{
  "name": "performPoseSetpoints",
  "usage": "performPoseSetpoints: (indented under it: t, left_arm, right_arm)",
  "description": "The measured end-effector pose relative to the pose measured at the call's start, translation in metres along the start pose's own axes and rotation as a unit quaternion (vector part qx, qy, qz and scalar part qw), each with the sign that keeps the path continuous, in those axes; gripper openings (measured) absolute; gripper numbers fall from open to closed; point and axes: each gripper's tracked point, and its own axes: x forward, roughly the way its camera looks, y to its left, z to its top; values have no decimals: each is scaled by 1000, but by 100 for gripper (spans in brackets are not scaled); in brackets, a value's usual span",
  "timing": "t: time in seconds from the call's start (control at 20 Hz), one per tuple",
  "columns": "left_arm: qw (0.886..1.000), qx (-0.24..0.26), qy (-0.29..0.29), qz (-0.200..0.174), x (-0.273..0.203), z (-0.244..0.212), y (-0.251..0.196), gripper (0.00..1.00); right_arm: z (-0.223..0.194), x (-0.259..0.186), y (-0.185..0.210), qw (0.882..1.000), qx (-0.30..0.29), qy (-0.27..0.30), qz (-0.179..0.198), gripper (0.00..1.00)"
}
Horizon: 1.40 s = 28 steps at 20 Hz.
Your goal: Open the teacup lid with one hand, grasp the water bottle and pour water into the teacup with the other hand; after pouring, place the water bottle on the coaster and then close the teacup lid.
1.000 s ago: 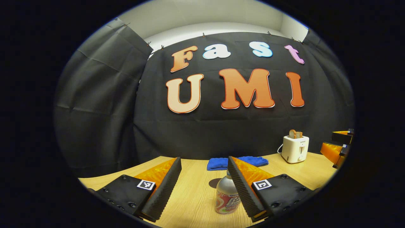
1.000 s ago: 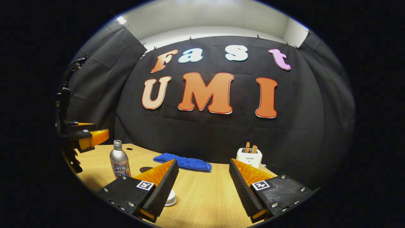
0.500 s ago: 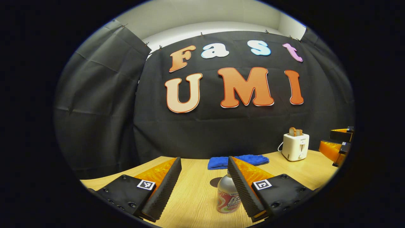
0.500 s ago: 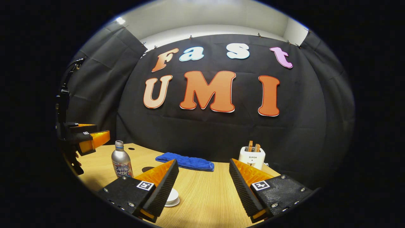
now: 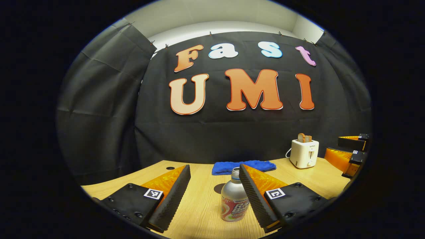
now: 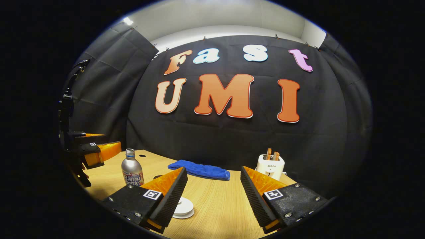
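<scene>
A silver water bottle (image 5: pixel 234 199) with a printed label stands on the wooden table (image 5: pixel 202 205). It is just ahead of my left gripper (image 5: pixel 214 168), which is open; the bottle sits against the inner side of its right-hand finger (image 5: pixel 254 196) and partly behind it. A dark round coaster (image 5: pixel 218 188) lies just behind the bottle. In the right gripper view, a low white lidded teacup (image 6: pixel 184 207) peeks out beside the left-hand finger of my open right gripper (image 6: pixel 213 170). Farther left there, the bottle (image 6: pixel 132 172) stands in front of the left gripper (image 6: pixel 96 153).
A folded blue towel (image 5: pixel 244 167) lies at the back of the table, and a white toaster (image 5: pixel 303 153) with toast stands at the back right. The right gripper (image 5: pixel 348 156) shows at the far right edge. The towel (image 6: pixel 199 170) and toaster (image 6: pixel 270 165) also appear in the right gripper view.
In the left gripper view the bottle now shows taller, neck and cap included, between the fingers. In the right gripper view the teacup has emerged further from behind the left-hand finger. Both grippers stay open.
</scene>
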Motion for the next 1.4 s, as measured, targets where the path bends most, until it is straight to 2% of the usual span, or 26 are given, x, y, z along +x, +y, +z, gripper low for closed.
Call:
performPoseSetpoints:
  t: [0.15, 0.2, 0.4, 0.5, 0.6, 0.65, 0.75, 0.8, 0.9, 0.95, 1.0, 1.05, 1.15, 1.2, 1.3, 1.4]
  left_arm:
    - [1000, -4, 13, -7, -3, -11, -2, 93]
    - [1000, -2, 17, -10, -4, -13, -3, 100]
    - [1000, 5, 22, -20, -7, -25, -9, 100]
    - [999, 8, 35, -26, -6, -39, -14, 100]
    - [999, 10, 46, -27, -7, -48, -16, 94]
    - [998, 11, 51, -28, -8, -53, -16, 100]
    - [998, 8, 58, -31, -8, -57, -19, 97]
    - [998, 8, 60, -31, -8, -59, -20, 93]
    - [997, 17, 67, -27, -6, -64, -19, 97]
    - [997, 25, 70, -26, -6, -66, -20, 100]
    - [997, 31, 73, -27, -6, -69, -20, 97]
    - [996, 35, 75, -29, -6, -70, -22, 97]
    - [996, 35, 75, -35, -7, -71, -25, 100]
    - [996, 35, 77, -36, -7, -72, -26, 97]
    - [995, 37, 82, -35, -6, -75, -26, 96]
    - [995, 36, 87, -36, -4, -78, -28, 100]
  right_arm:
    - [-15, 4, 19, 999, 5, 20, 25, 96]
    - [-20, 7, 24, 999, 5, 27, 34, 96]
    - [-52, 14, 52, 995, -3, 73, 74, 96]
    - [-66, 15, 59, 993, -2, 89, 84, 93]
    - [-75, 19, 65, 991, -2, 101, 91, 93]
    - [-79, 22, 68, 990, -2, 105, 96, 93]
    - [-87, 26, 75, 988, 2, 114, 103, 91]
    - [-92, 29, 77, 987, 6, 120, 105, 87]
    - [-103, 33, 86, 983, 21, 141, 119, 82]
    - [-106, 35, 88, 981, 29, 147, 122, 76]
    - [-108, 36, 90, 981, 32, 150, 122, 73]
    - [-110, 37, 91, 980, 31, 152, 121, 66]
    - [-119, 42, 93, 979, 25, 163, 123, 59]
    - [-122, 42, 93, 978, 22, 166, 121, 57]
    - [-123, 44, 95, 978, 26, 167, 125, 49]
    - [-123, 42, 99, 977, 26, 170, 128, 40]
